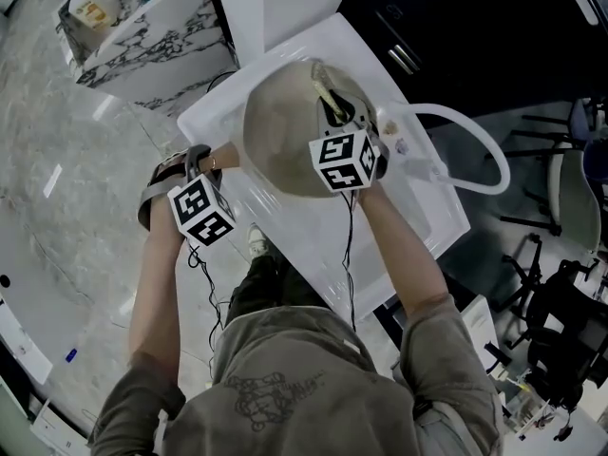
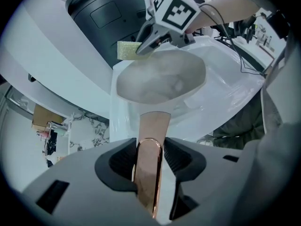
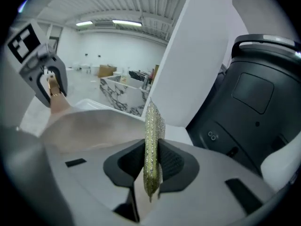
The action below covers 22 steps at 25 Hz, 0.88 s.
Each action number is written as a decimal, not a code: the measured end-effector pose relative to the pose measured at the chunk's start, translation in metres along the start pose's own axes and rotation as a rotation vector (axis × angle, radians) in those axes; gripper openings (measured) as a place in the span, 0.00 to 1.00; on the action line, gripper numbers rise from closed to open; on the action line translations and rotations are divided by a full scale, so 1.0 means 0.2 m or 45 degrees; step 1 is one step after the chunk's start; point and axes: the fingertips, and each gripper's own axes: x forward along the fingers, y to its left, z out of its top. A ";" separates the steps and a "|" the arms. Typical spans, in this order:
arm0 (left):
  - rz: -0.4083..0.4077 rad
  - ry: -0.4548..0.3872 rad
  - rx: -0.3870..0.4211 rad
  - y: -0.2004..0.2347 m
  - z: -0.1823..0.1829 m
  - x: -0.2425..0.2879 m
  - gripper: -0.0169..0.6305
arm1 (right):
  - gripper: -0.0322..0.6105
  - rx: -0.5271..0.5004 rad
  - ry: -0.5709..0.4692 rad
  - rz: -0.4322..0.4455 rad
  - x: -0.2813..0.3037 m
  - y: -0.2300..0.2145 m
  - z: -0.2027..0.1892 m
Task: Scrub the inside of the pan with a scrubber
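My left hand-held gripper (image 2: 149, 161) pinches the rose-gold flat handle (image 2: 154, 128) of the grey round pan (image 2: 160, 81); my right hand-held gripper (image 3: 151, 166) pinches a yellow-green glittery scrubber (image 3: 153, 126) near its rim.

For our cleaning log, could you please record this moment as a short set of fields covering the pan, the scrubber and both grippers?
left gripper: shut on the pan handle
right gripper: shut on the scrubber
pan: held out over the white sink, with its pale inside in plain view
scrubber place: up by the pan's far rim, seen from the left gripper view; whether it touches the pan cannot be told
scrubber look: thin, yellow-green, standing on edge between the jaws
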 end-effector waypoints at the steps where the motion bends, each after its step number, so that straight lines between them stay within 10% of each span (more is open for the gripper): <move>1: -0.001 -0.001 0.000 0.00 0.00 0.00 0.32 | 0.17 -0.021 0.018 -0.048 0.04 -0.03 -0.02; 13: 0.000 -0.028 0.007 0.01 0.00 0.00 0.32 | 0.18 -0.323 0.204 -0.061 0.27 0.00 -0.20; 22: -0.008 -0.037 -0.002 0.00 0.01 0.00 0.32 | 0.16 -0.408 0.451 0.371 0.22 0.33 -0.43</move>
